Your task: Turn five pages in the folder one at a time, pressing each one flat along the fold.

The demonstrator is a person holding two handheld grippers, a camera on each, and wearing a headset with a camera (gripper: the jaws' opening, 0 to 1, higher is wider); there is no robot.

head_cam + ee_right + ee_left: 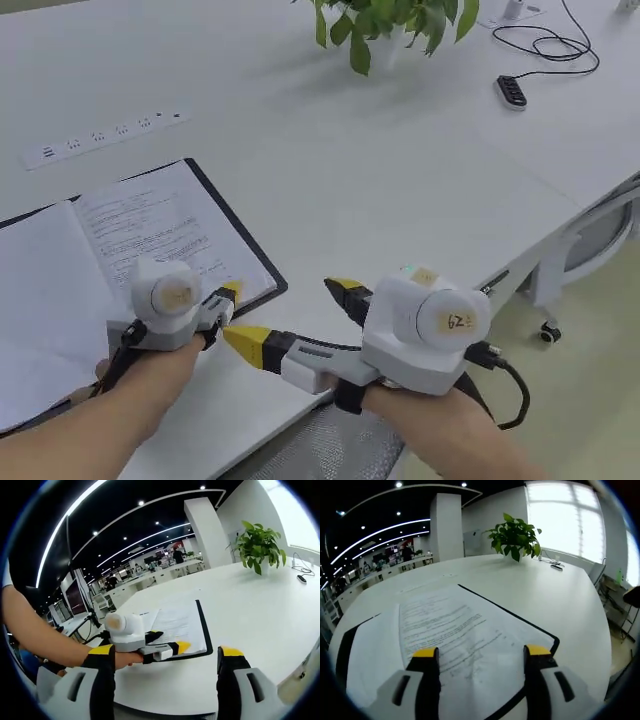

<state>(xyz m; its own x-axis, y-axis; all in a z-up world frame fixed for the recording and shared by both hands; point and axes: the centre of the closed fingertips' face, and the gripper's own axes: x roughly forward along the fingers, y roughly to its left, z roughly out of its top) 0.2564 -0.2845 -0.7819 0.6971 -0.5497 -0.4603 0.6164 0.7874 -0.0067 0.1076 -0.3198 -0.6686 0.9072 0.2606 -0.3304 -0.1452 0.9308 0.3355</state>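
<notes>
My left gripper (482, 652), jaws spread and empty, is at the lower right corner of the folder (455, 625), which lies open on the white table (560, 595) with a printed page facing up. My right gripper (167, 652), jaws also spread wide and holding nothing, is just beside the left one, off the folder's right edge. A potted plant (385, 25) stands well apart.
</notes>
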